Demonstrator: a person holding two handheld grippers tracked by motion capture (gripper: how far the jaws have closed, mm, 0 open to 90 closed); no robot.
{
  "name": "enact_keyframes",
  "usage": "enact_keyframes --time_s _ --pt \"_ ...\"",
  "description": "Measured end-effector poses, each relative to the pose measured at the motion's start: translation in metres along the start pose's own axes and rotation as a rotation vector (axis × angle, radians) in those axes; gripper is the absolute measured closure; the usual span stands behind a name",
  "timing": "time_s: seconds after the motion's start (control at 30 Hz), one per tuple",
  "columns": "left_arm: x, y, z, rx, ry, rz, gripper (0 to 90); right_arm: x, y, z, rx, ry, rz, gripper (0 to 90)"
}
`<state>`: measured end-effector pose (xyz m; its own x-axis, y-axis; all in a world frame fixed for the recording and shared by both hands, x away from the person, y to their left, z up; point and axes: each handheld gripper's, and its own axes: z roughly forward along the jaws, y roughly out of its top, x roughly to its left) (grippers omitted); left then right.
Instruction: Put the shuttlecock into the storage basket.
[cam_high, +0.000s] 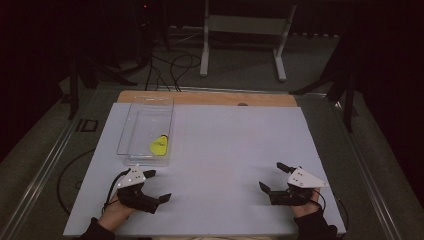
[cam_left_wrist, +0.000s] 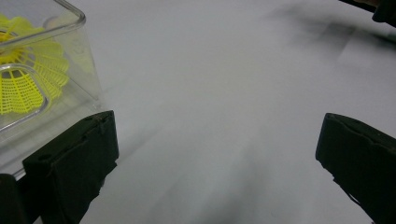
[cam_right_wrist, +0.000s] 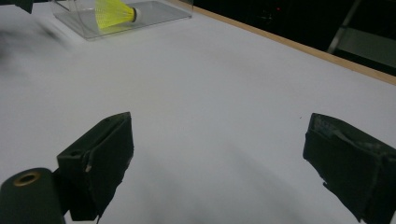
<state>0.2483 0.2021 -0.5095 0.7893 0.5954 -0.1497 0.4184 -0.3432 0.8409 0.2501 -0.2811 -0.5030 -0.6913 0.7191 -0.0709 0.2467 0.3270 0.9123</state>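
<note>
At the left of the high view, a clear plastic bin (cam_high: 146, 131) lies on the white table (cam_high: 225, 150), and a yellow shuttlecock (cam_high: 160, 145) rests on its side inside, at the near end. Just below the bin's near wall, the left gripper (cam_high: 160, 186) sits low over the table with its jaws spread wide and nothing between them; in the left gripper view the bin's corner stands just beside the left jaw, the shuttlecock's yellow mesh skirt (cam_left_wrist: 23, 79) visible through the wall. Farther right, well apart from the bin, the right gripper (cam_high: 272, 177) rests near the table's front edge, jaws likewise wide open and empty (its own view looks across bare table towards the bin and the shuttlecock (cam_right_wrist: 114, 13) far off).

Judging by this, both grippers sit at rest with the shuttlecock already in the bin. Should it need lifting out, the left gripper is the nearer one; it would have to rise over the near wall, which stands in its way, and come down on the skirt gently, since the mesh looks soft.
</note>
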Motion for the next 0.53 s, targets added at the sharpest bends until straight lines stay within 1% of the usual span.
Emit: enact_keyframes --time_s 0.03,0.07,0.17,0.2,0.33,0.37,0.4,0.47,0.53 --pt "-0.0001 -0.0002 -0.0003 -0.008 -0.004 -0.002 0.0 -0.0001 -0.0002 0.0003 0.0 0.003 -0.001 8.6" --pt "0.0001 -0.0001 -0.0002 -0.007 -0.013 -0.005 0.0 -0.0002 -0.0003 0.0005 0.001 0.004 -0.001 8.6" --pt "-0.0004 -0.0004 -0.0001 -0.009 -0.018 -0.005 0.0 -0.0002 -0.0006 0.0011 0.002 0.006 0.0 8.6" --pt "-0.0006 -0.0004 -0.0002 -0.006 -0.016 0.0 0.0 -0.0001 -0.0006 0.0012 0.002 0.006 0.003 8.6" --pt "0.0 -0.0006 -0.0006 -0.014 -0.012 -0.002 0.0 0.0001 -0.0008 0.0015 0.008 0.008 0.008 8.6" --pt "0.0004 -0.0007 -0.0009 -0.017 -0.009 -0.002 0.0 -0.0002 -0.0011 0.0018 0.009 0.007 0.003 8.6" --pt "0.0008 -0.0007 -0.0012 -0.021 -0.012 -0.009 0.0 -0.0002 -0.0011 0.0019 0.01 0.007 0.004 8.6" --pt "0.0012 -0.0006 -0.0015 -0.028 -0.017 -0.011 0.0 -0.0003 -0.0014 0.0023 0.011 0.01 0.008 8.6" --pt "0.0013 -0.0005 -0.0014 -0.023 -0.017 -0.009 0.0 -0.0004 -0.0016 0.0026 0.015 0.008 0.009 8.6"
